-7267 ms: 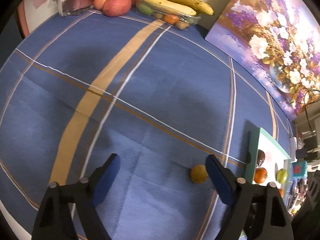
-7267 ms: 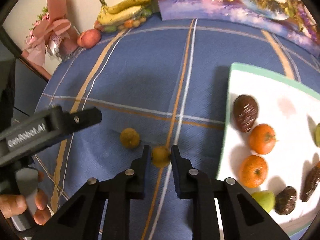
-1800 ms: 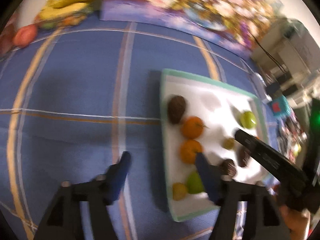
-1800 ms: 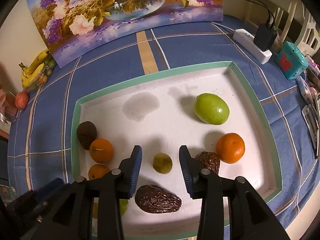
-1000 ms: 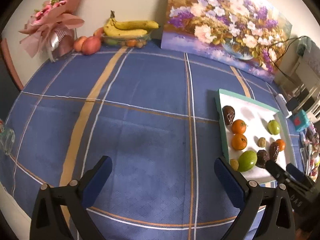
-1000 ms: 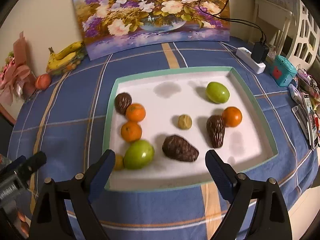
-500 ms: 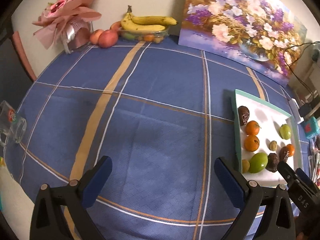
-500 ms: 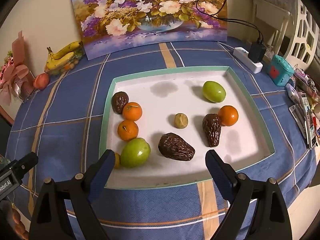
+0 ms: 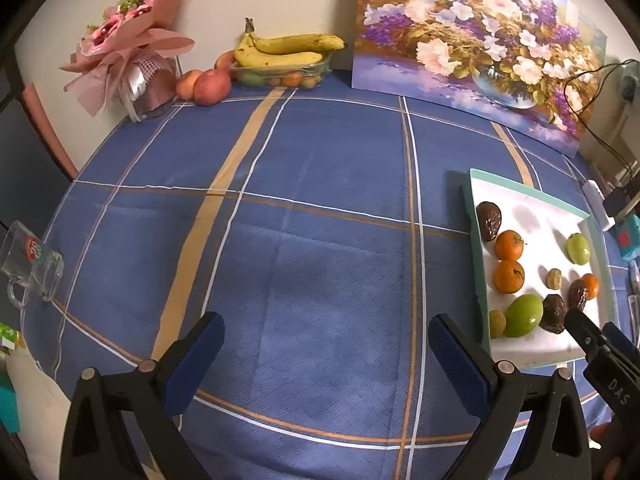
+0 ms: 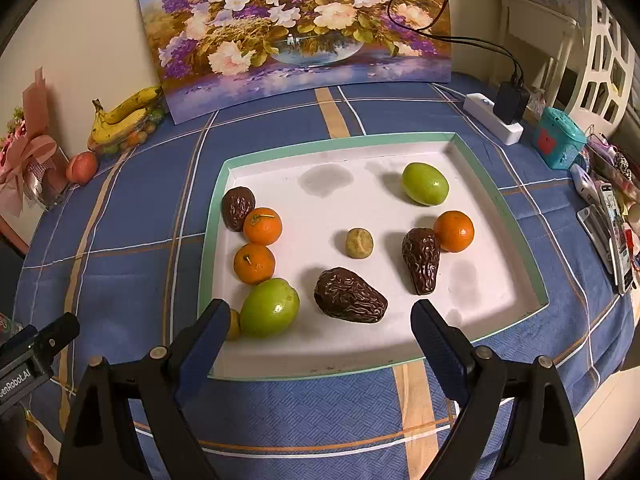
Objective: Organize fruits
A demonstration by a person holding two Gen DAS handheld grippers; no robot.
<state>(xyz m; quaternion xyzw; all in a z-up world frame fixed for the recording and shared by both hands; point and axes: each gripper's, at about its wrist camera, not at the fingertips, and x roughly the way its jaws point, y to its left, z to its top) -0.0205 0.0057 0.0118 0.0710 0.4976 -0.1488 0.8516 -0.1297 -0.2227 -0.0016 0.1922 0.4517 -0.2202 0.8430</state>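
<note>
A white tray with a green rim (image 10: pixel 500 200) (image 9: pixel 478 264) holds several fruits: two green fruits (image 10: pixel 270 308) (image 10: pixel 425 183), three oranges (image 10: pixel 263 226) (image 10: pixel 254 263) (image 10: pixel 454 231), three wrinkled brown fruits (image 10: pixel 350 295) (image 10: pixel 421 260) (image 10: pixel 238 208), and two small yellow fruits (image 10: pixel 359 243) (image 10: pixel 233 324). My right gripper (image 10: pixel 316 344) is open and empty, held above the tray's near edge. My left gripper (image 9: pixel 326 356) is open and empty over bare blue cloth, left of the tray.
Bananas on a clear box of small fruits (image 9: pixel 286 60), apples (image 9: pixel 212 86) and a pink bouquet (image 9: pixel 128 60) stand at the far edge. A flower painting (image 10: pixel 296 28) leans on the wall. A glass mug (image 9: pixel 30 268) lies at left; a power strip (image 10: pixel 494 118) and gadgets sit right.
Both grippers have opened, let go of the small yellow fruits in the tray and pulled back and up. In the last half second the views barely shift.
</note>
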